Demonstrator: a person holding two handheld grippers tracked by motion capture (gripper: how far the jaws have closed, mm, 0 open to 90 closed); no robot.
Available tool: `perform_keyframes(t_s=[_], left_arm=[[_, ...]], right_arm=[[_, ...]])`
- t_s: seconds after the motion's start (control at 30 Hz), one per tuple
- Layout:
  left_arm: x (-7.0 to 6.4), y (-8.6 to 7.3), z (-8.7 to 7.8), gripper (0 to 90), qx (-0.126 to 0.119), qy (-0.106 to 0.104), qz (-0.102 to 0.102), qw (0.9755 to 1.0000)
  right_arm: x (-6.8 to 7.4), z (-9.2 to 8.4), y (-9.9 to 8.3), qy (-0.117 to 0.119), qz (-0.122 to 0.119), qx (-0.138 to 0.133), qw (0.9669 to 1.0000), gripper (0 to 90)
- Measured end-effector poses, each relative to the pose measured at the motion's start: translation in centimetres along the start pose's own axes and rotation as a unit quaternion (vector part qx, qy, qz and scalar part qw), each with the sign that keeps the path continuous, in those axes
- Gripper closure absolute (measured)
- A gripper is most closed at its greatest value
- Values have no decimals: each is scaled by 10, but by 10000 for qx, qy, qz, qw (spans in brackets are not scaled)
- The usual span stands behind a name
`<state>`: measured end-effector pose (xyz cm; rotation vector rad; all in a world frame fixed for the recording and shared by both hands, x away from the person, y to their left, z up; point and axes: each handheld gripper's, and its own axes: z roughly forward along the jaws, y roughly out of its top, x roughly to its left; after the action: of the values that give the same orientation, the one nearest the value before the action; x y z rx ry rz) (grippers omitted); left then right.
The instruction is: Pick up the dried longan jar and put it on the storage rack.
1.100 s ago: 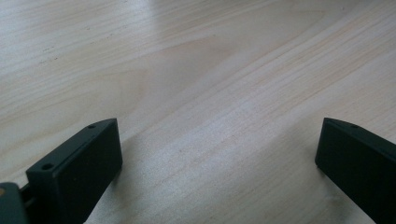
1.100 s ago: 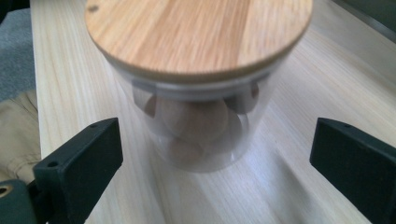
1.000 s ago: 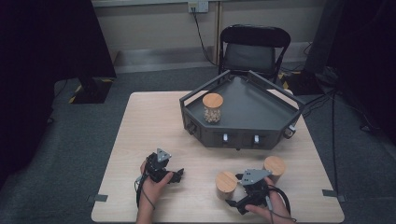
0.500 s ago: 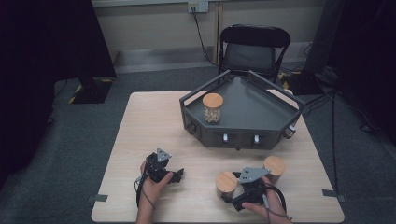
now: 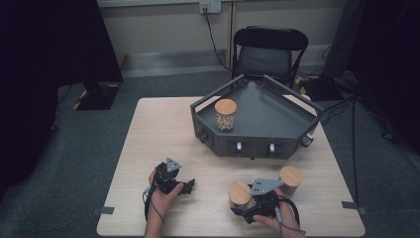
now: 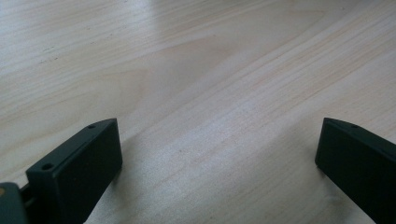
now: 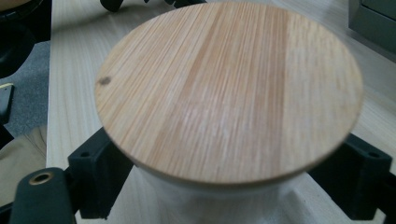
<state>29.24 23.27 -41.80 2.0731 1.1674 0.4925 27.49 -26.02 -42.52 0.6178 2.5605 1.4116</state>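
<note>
Right tongs (image 7: 229, 186) closing round jar (image 7: 229, 88)

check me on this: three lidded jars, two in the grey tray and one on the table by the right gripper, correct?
Not quite: it is the other way round. The high view shows one jar in the tray and two jars on the table, one between the right gripper jaws and one beside it.

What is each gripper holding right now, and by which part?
The right gripper has closed around the near jar, jaws on its body under the bamboo lid. The left gripper holds nothing.
</note>
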Motion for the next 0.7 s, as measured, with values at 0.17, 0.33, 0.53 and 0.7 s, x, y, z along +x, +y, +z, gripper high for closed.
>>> perform_keyframes(t_s=[0.17,0.33,0.53,0.7], left_arm=[[0,0,0,2,2,1,2,10000],[0,0,0,2,0,0,0,10000],[0,0,0,2,0,0,1,10000],[0,0,0,2,0,0,1,10000]], right_arm=[[1,2,-1,8,-17,-41,10000,157],[1,3,-2,-12,-43,-77,10000,186],[2,4,-4,-9,-44,-142,9999,197],[3,4,-6,-43,-34,-183,9998,229]])
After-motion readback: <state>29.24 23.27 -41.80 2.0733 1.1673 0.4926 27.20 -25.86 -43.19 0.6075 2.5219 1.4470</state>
